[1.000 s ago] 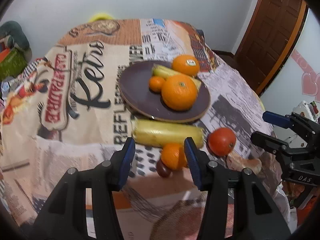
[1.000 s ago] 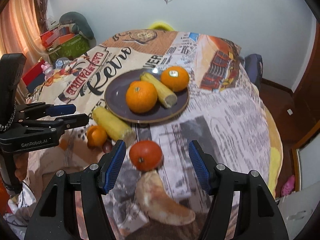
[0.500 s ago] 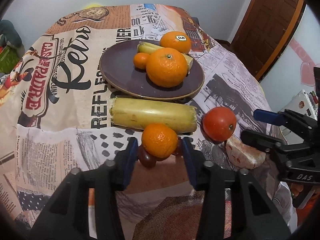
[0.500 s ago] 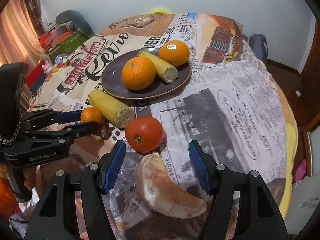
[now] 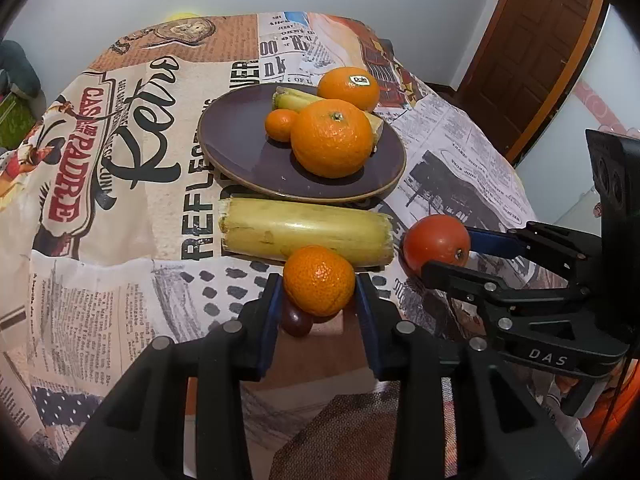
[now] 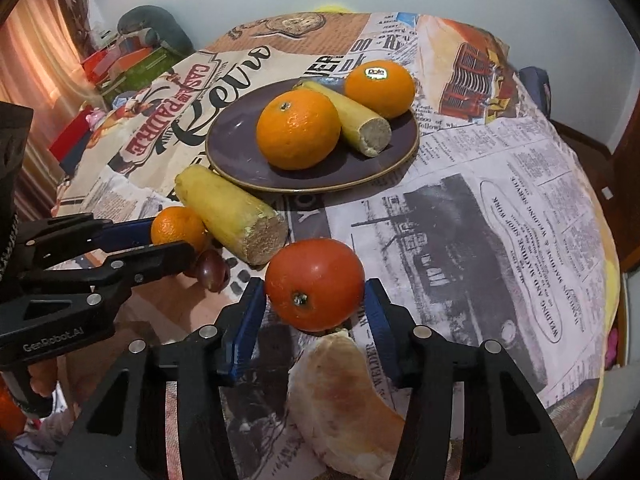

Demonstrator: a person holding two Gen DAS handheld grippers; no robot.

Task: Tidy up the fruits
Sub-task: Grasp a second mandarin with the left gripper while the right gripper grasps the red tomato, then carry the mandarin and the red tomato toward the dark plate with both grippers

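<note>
Even indoor light, soft shadows; fisheye edges bent, dark, perhaps slightly blurred.

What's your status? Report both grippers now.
Left gripper shut on small mandarin. Right gripper shut on tomato. Cane piece lies before plate.

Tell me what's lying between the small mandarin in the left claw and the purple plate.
A cut yellow stalk piece lies crosswise between the small mandarin and the purple plate, clearest in the left wrist view.

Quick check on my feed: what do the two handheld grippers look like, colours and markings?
Both are matte black with blue finger pads and silver bolts. The left gripper reads GenRobot.AI on its side; the right gripper reads DAS. No sleeves show.
</note>
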